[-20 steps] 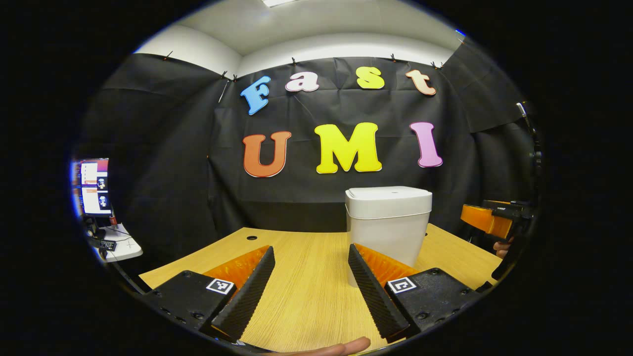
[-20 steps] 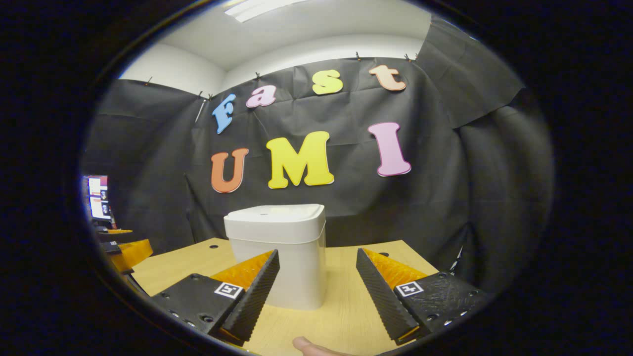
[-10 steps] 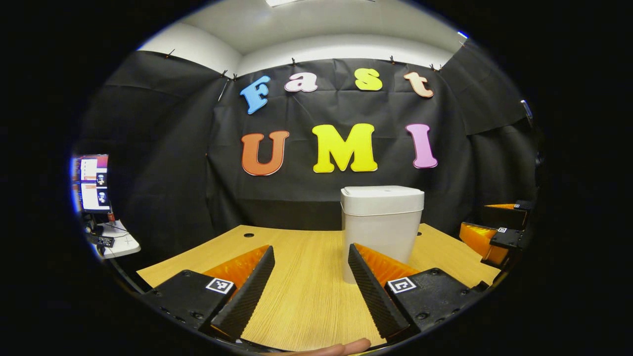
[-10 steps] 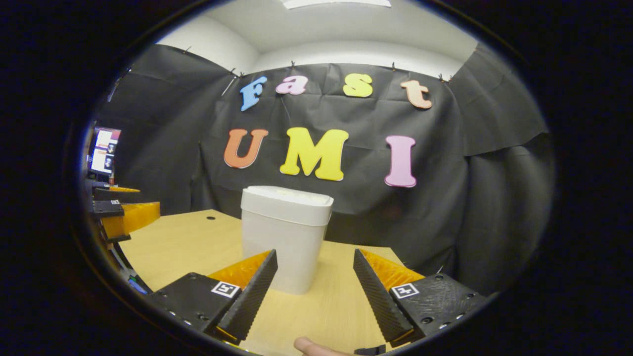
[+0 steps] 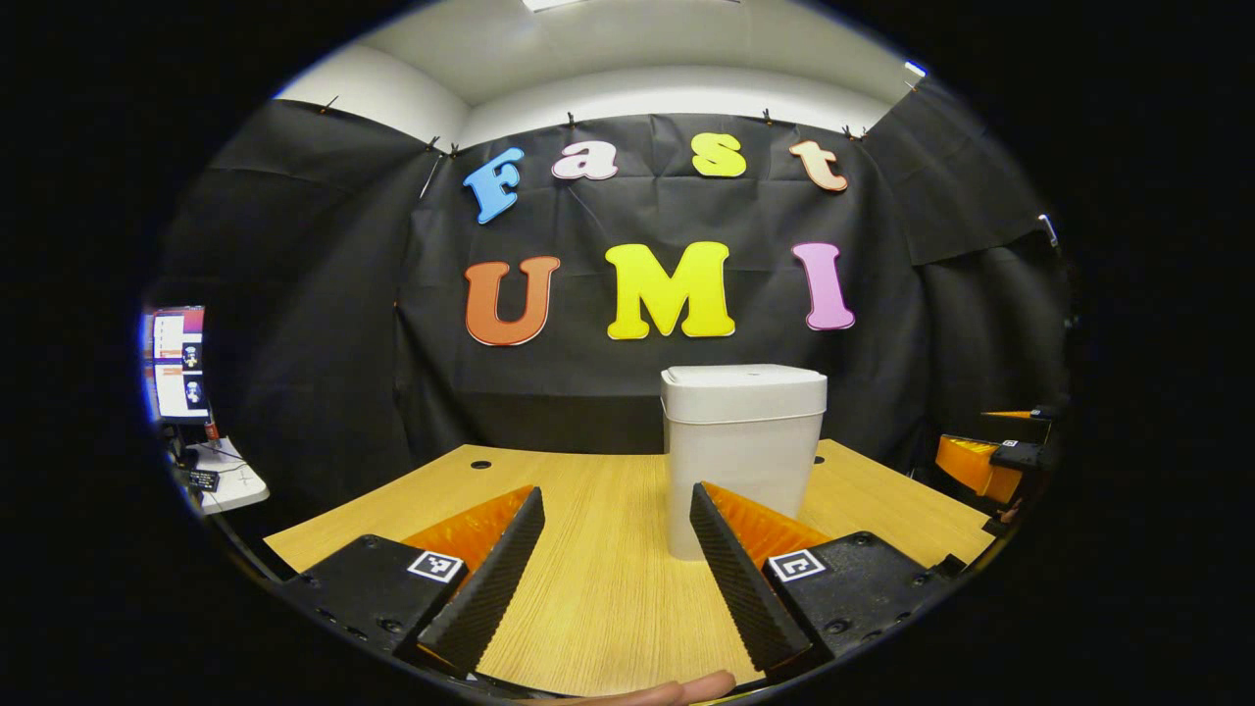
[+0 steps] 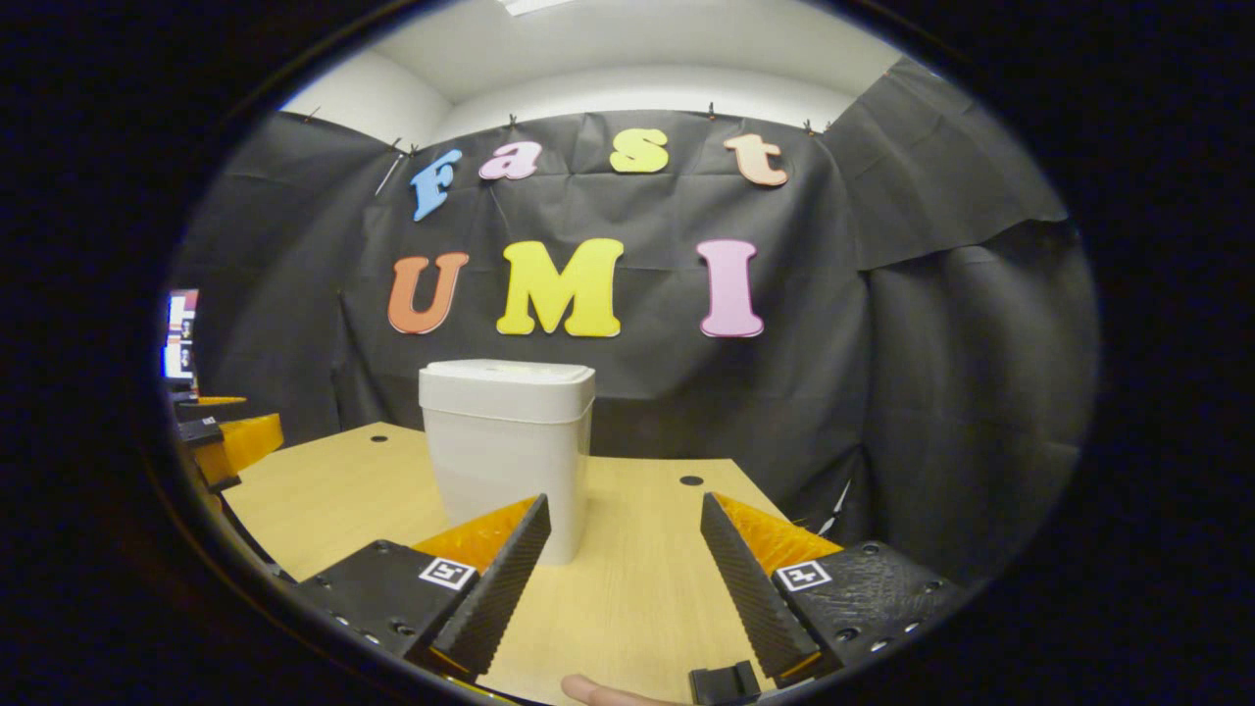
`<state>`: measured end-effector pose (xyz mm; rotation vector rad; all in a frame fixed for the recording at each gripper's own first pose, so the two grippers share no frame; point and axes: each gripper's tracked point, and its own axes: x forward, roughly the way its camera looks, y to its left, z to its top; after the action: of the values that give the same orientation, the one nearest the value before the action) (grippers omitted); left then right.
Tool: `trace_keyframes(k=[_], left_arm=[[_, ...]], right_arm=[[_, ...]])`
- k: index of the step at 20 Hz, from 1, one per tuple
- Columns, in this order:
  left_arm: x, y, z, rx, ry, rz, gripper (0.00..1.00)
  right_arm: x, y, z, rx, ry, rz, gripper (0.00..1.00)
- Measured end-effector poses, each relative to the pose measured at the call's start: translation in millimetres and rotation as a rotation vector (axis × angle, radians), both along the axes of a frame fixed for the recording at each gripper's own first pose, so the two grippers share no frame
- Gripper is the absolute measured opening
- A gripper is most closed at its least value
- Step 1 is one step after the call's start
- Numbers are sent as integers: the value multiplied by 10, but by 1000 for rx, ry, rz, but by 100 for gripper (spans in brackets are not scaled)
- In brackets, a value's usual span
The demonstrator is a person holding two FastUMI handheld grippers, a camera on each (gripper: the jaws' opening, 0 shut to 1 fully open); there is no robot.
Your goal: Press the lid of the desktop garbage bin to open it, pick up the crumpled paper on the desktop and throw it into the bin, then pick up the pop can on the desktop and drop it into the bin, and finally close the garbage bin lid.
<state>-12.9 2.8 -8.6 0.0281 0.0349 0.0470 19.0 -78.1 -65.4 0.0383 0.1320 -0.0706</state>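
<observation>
Now: white desktop garbage bin [image 5: 742, 461] at far centre of wooden desk [image 5: 598, 588], lid [image 6: 507, 376] shut. Left gripper [image 5: 616, 569], right gripper [image 6: 624, 574] agape, empty. Likely light, rigid plastic; press lid top centre, gently.

A light wooden desk [image 5: 598, 549] with a fine straight grain spans the lower part of both views, and small round dark holes sit in its top near the far edge, one toward the left [image 5: 479, 464] and one toward the right [image 6: 691, 480]. Black cloth [image 5: 324, 294] hangs in folds behind it as the booth's wall, clipped along its top edge under a white ceiling [image 5: 667, 39]. At the far left, a lit monitor [image 5: 176, 363] stands above a small white side table [image 5: 230, 485] carrying a few dark items too small to make out.
</observation>
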Motion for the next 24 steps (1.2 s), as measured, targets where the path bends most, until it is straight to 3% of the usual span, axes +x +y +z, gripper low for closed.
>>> trace_keyframes(k=[8,24], left_arm=[[15,-11,-19,13,-2,-4,97],[-7,-112,-37,40,3,-36,97]], right_arm=[[-40,183,-69,-10,26,53,95],[-71,105,-228,-10,72,44,95]])
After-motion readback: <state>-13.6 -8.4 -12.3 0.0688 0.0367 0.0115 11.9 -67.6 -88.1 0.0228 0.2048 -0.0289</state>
